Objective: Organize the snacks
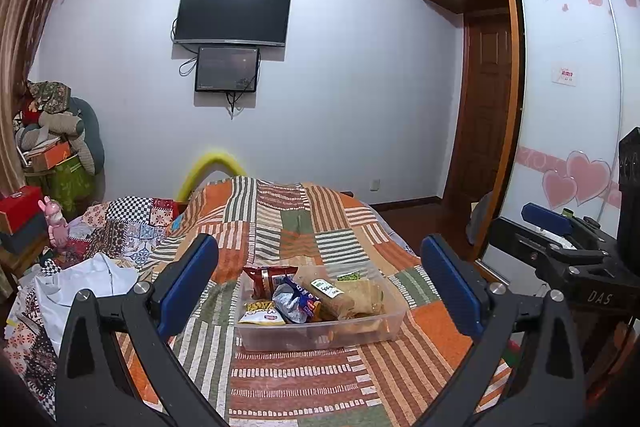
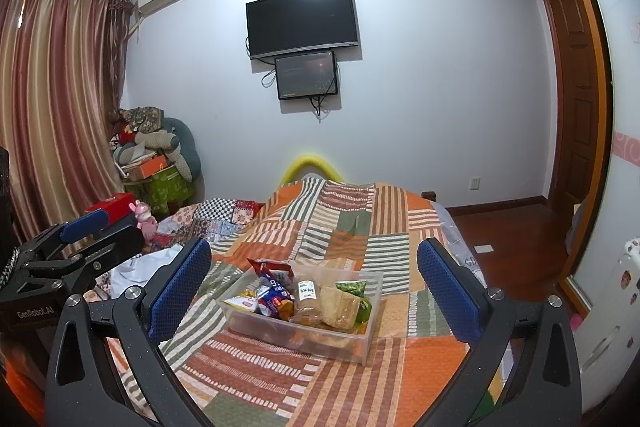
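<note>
A clear plastic bin (image 1: pixel 320 337) sits on the patchwork bedspread, also seen from the right wrist as the bin (image 2: pixel 288 335). Inside lie a red bag (image 1: pixel 270 279), a blue-and-silver bag (image 1: pixel 296 301), a yellow-white packet (image 1: pixel 260 315), a brown pack with a white label (image 1: pixel 332 293), a green pack (image 1: pixel 352 277) and tan crackers (image 2: pixel 340 307). My left gripper (image 1: pixel 319 243) hovers open short of the bin, nothing between its blue pads. My right gripper (image 2: pixel 313 245) is likewise open and empty, facing the bin from slightly right. Each sees the other: right gripper (image 1: pixel 560 227), left gripper (image 2: pixel 100 231).
The bedspread (image 1: pixel 304 379) covers the bed. A white cloth (image 1: pixel 92 283) and patterned quilt lie at its left, beside a pink toy (image 1: pixel 56 223) and red box (image 1: pixel 20 207). A sliding wardrobe door (image 1: pixel 568 107) and wooden floor (image 2: pixel 504 235) are on the right.
</note>
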### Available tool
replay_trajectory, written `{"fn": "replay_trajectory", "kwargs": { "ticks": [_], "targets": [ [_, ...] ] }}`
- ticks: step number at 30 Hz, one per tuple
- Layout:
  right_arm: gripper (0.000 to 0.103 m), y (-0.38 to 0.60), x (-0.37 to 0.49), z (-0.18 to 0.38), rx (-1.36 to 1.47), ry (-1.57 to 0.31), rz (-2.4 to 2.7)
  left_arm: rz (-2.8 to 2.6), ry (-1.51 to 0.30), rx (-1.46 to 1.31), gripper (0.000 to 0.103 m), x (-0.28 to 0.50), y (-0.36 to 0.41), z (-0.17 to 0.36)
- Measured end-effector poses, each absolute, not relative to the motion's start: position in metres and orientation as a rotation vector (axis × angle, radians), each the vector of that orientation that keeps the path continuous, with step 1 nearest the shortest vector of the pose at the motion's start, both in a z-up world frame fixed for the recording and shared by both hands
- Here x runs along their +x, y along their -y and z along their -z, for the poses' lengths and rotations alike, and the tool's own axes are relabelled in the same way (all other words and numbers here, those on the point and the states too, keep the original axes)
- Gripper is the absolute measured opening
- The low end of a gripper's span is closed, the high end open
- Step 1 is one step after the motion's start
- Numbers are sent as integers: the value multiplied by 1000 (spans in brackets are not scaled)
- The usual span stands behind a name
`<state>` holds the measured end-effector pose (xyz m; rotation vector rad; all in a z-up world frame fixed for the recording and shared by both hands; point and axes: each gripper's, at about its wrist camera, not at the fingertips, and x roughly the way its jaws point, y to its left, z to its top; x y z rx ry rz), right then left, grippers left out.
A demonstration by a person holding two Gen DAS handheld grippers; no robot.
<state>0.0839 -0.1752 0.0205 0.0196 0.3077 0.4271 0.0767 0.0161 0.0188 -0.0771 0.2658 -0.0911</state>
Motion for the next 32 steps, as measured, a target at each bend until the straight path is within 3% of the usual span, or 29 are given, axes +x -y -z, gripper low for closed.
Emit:
{"fn": "replay_trajectory", "kwargs": {
  "ticks": [32],
  "targets": [
    [103,179,84,-22,37,-308,-427,126,-264,-78,102,74,-11,-21]
  ]
}}
